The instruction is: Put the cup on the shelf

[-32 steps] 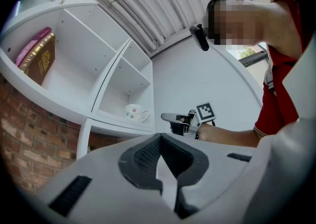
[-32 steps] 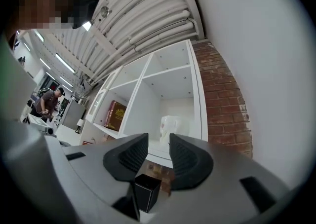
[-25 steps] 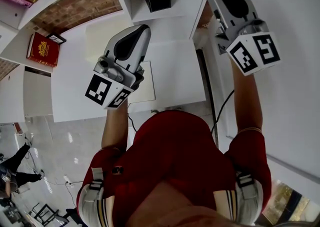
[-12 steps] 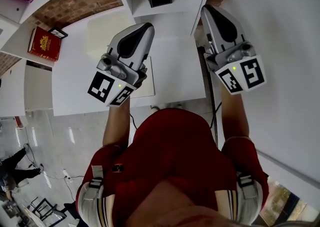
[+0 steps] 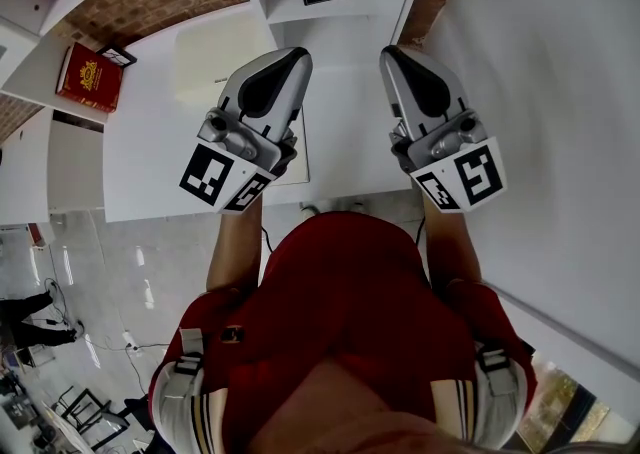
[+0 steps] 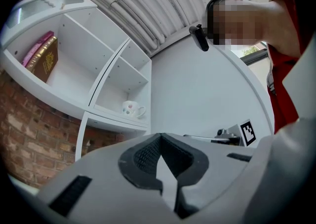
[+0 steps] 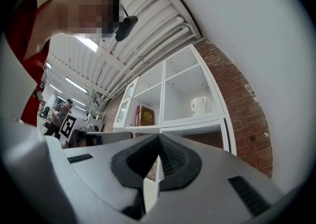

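Ceramic, probably: the white cup (image 6: 130, 108) sits inside the shelf (image 6: 113, 118), light, rigid, breakable; its handle (image 6: 141, 111) offers a hold. The left gripper (image 5: 288, 56) is closed, empty; the right gripper (image 5: 393, 54) has just closed on nothing.

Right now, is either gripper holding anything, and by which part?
Nothing is held: left gripper shut empty, right gripper just closed on nothing. The cup stands on the shelf.

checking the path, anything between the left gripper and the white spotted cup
Left gripper view: only air and the white shelf's front edge separate the left gripper from the white spotted cup.
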{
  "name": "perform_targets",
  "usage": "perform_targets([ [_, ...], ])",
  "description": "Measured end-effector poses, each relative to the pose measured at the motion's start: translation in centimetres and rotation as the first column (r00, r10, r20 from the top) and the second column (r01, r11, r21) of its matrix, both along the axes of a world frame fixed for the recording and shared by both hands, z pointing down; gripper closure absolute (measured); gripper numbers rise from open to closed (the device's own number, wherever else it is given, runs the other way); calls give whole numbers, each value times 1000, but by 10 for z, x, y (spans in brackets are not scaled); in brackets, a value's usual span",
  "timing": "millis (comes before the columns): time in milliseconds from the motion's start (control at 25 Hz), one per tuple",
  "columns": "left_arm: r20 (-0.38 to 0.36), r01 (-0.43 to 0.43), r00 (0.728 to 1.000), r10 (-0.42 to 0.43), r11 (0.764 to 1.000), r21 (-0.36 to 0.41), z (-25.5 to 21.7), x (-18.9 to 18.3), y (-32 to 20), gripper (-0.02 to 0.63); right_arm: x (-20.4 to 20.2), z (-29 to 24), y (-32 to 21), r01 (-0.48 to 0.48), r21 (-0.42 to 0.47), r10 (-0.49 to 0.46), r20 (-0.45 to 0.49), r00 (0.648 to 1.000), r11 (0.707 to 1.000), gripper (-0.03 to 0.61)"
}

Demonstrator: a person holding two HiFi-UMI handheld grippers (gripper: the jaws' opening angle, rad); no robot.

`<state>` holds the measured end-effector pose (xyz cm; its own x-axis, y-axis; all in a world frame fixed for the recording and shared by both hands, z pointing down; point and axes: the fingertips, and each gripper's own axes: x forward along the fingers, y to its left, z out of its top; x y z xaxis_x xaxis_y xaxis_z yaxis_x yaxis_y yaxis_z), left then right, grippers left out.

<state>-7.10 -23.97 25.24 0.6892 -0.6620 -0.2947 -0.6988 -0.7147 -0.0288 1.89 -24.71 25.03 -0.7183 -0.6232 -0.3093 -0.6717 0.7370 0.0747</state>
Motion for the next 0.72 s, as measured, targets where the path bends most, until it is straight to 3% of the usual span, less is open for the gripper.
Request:
perform_targets([
  [720,10,-7,1000,7,1000,-1,1,-1,11,609,-13,14,18,35,-15,-35,-37,999,999,581],
])
